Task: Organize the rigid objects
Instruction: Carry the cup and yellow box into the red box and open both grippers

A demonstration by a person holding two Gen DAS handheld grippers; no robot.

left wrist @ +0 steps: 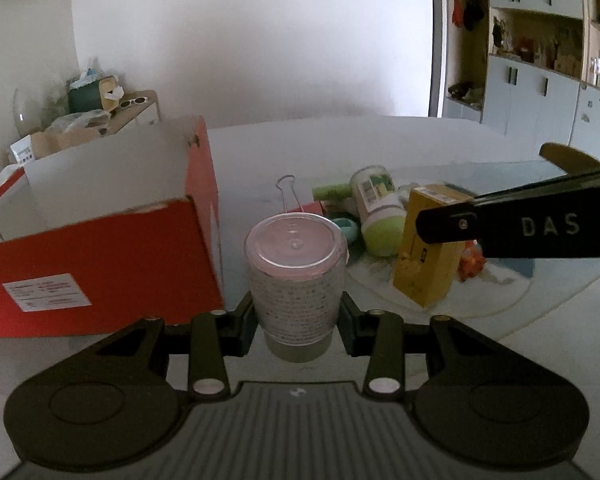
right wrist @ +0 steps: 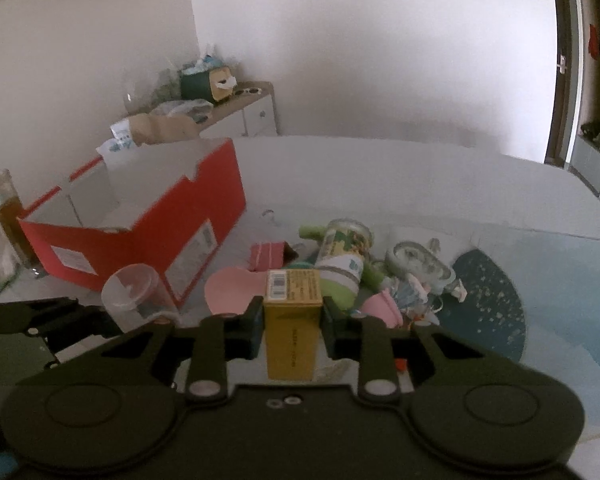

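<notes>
My left gripper (left wrist: 298, 312) is shut on a clear plastic cup (left wrist: 296, 280) with small print, held above the table just right of the open red box (left wrist: 100, 248). The cup also shows in the right wrist view (right wrist: 136, 292), beside the red box (right wrist: 148, 224). My right gripper (right wrist: 292, 320) is shut on a yellow carton (right wrist: 293, 320) with a barcode, lifted over a pile of objects. The carton also shows in the left wrist view (left wrist: 428, 248), held by the right gripper (left wrist: 440, 232).
The pile holds a green-capped jar (right wrist: 342, 264), a pink flat piece (right wrist: 232, 290), a pink striped item (right wrist: 266, 254), a glass jar (right wrist: 416, 260) and a binder clip (left wrist: 290, 194). A dark round mat (right wrist: 496, 300) lies right. A tall glass (right wrist: 8, 216) stands far left.
</notes>
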